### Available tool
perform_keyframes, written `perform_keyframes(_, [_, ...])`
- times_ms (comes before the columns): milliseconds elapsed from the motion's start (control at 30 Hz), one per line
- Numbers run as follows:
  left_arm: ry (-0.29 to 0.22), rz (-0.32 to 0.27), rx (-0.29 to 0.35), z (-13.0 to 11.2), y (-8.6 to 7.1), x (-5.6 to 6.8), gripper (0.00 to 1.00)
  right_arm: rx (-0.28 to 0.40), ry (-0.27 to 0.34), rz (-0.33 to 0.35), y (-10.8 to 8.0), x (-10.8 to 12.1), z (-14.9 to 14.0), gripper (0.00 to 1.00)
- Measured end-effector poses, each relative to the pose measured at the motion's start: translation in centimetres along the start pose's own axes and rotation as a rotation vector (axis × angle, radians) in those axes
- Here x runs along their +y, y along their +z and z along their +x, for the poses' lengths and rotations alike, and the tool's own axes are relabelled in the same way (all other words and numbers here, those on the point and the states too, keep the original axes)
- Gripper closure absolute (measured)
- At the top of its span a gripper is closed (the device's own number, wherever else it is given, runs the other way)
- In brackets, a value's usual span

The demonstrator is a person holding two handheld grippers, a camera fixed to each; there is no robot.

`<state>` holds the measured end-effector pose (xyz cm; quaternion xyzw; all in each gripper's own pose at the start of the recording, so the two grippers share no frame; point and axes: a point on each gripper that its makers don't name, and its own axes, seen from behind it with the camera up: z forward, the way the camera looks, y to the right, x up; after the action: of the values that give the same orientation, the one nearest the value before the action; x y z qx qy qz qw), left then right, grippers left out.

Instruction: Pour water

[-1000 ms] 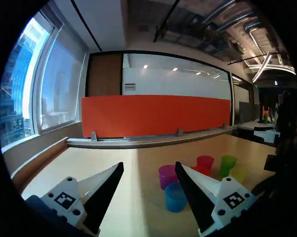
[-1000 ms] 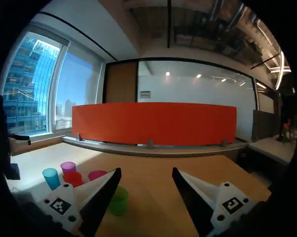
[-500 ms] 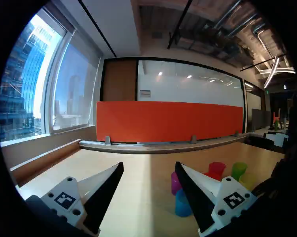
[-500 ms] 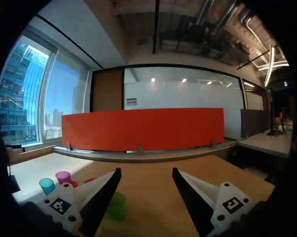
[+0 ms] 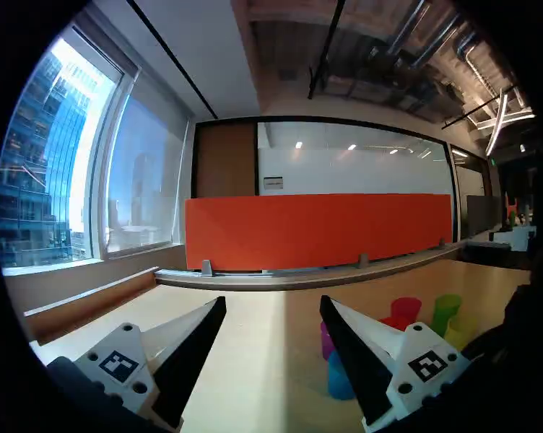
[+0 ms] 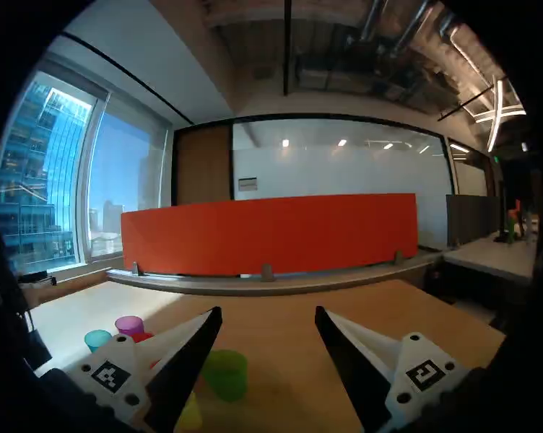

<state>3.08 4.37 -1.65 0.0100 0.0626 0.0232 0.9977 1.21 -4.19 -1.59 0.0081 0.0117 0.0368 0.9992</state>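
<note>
Above the wooden counter (image 5: 264, 375), the left gripper (image 5: 271, 300) and right gripper (image 6: 268, 311) both gape wide, holding nothing; a blue cup (image 5: 336, 380) and a green cup (image 6: 226, 374) stand on the counter below them

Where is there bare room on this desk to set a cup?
In the right gripper view, the wooden desk is bare right of the translucent green plastic cup, back to the orange divider panel. In the left gripper view, also left of the blue plastic cup. Crowded among the clustered cups.
</note>
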Motion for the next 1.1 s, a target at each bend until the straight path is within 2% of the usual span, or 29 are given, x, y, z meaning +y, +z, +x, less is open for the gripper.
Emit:
perform_keyframes(167, [0.012,0.004,-0.002,-1.2,0.1,-0.3,0.03,0.002,-0.009,0.000,0.1,-0.1,0.6,0.00])
perform_keyframes(367, [0.011,0.025,-0.009,-2.5,0.3,-1.7,0.03,-0.011,-0.026,-0.020,0.1,0.3,0.5,0.00])
perform_keyframes(567, [0.012,0.035,-0.012,-3.5,0.4,-2.7,0.03,-0.024,-0.032,-0.004,-0.1,-0.5,0.1,0.00])
perform_keyframes(867, [0.014,0.034,-0.011,-4.7,0.6,-3.1,0.03,-0.035,-0.041,0.008,0.1,-1.5,-0.2,0.00])
perform_keyframes(1100, [-0.011,0.023,-0.017,-5.2,0.8,-3.1,0.03,-0.049,-0.056,0.005,0.0,-1.7,-0.8,0.00])
